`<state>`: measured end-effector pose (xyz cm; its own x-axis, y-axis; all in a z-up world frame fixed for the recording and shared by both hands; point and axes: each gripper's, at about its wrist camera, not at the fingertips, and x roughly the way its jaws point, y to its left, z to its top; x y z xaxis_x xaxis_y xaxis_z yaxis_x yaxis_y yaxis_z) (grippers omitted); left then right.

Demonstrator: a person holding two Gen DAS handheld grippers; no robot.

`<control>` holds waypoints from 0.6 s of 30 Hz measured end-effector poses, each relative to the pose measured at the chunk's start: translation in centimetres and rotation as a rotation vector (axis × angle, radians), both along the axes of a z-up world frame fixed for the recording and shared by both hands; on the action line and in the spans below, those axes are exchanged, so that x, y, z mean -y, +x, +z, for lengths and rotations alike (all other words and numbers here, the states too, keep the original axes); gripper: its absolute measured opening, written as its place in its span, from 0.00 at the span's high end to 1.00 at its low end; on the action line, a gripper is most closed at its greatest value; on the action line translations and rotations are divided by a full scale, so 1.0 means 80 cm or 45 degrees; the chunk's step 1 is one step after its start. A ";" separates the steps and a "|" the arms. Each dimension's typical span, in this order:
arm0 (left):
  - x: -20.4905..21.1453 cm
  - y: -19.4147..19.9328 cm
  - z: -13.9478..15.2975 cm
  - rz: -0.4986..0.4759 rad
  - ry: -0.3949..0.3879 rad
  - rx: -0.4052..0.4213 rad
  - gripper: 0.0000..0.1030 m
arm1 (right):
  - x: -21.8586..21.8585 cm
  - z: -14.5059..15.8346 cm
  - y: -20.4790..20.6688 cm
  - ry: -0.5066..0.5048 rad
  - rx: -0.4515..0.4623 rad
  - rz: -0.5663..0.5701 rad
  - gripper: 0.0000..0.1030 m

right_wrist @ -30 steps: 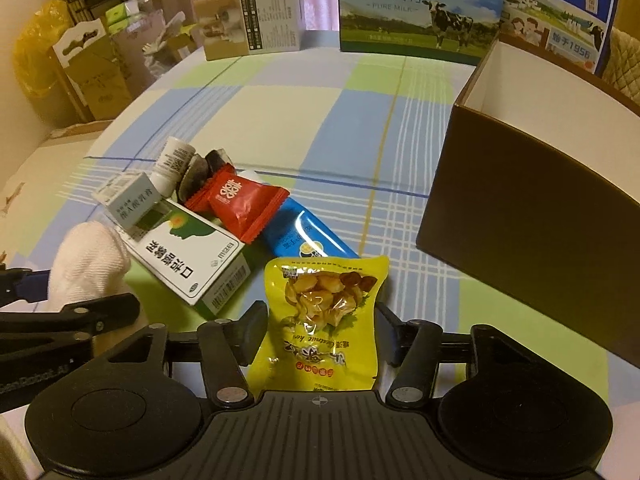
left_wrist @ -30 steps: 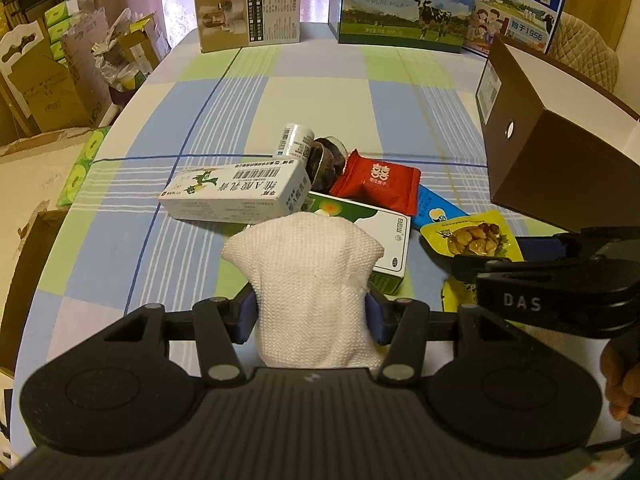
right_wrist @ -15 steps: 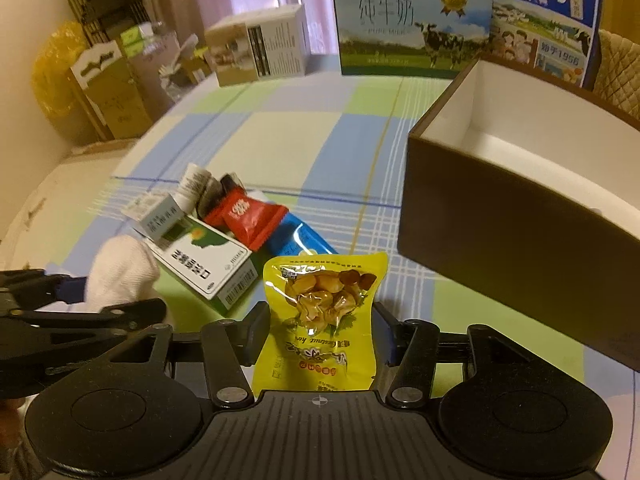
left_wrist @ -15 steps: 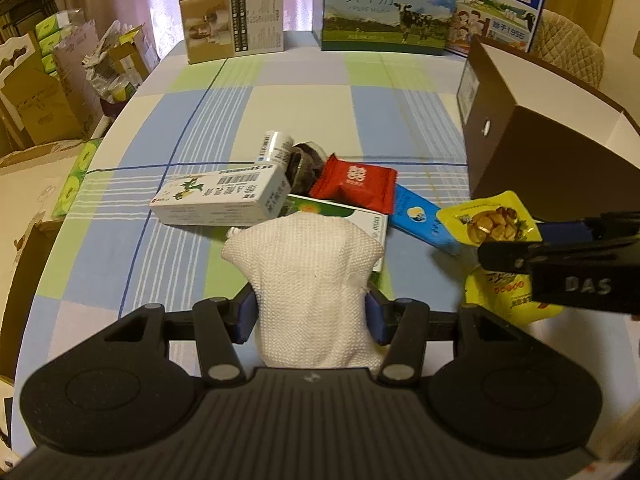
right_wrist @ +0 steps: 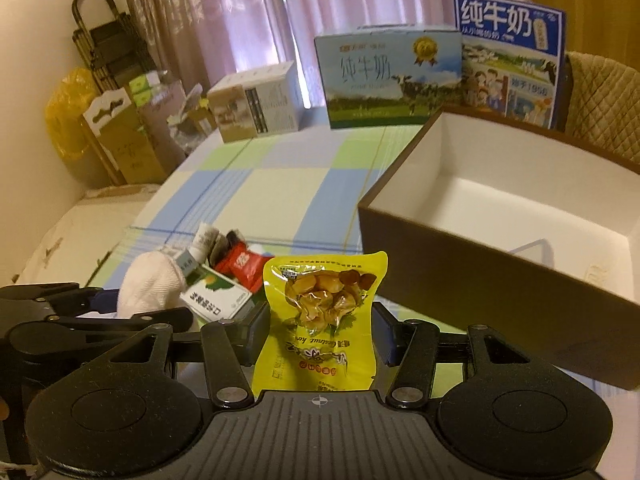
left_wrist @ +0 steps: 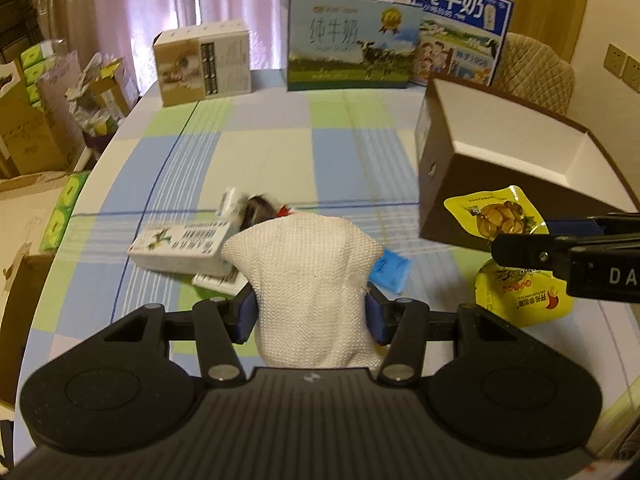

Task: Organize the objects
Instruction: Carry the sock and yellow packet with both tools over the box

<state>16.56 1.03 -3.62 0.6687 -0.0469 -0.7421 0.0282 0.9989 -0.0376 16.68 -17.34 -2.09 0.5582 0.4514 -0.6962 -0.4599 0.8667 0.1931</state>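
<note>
A white woven pouch (left_wrist: pixel 310 280) is clamped in the left gripper (left_wrist: pixel 311 312), above the clutter left of the brown box (right_wrist: pixel 500 256). A yellow snack packet (right_wrist: pixel 320 320) is gripped by the right gripper (right_wrist: pixel 320 332), held upright just before that box's near wall.

Pinkish curtains (right_wrist: pixel 256 12) hang across the upper middle of both views, daylight glowing through them. A cream wall (right_wrist: pixel 36 36) fills the upper left of the right wrist view. A quilted beige chair (left_wrist: pixel 536 72) stands at upper right, beside a wall with sockets (left_wrist: pixel 622 68). Cardboard boxes (left_wrist: pixel 28 136) crowd the floor at left. A checked tablecloth (left_wrist: pixel 280 152) covers the table.
</note>
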 end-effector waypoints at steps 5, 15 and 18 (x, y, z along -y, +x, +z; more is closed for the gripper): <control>0.027 0.013 0.022 -0.052 -0.028 0.048 0.53 | 0.024 0.023 -0.002 0.036 0.039 -0.038 0.51; 0.104 0.062 0.065 -0.217 -0.026 0.138 0.53 | 0.106 0.063 0.029 0.118 0.116 -0.283 0.51; 0.129 0.082 0.071 -0.267 -0.031 0.144 0.53 | 0.136 0.068 0.043 0.114 0.135 -0.384 0.51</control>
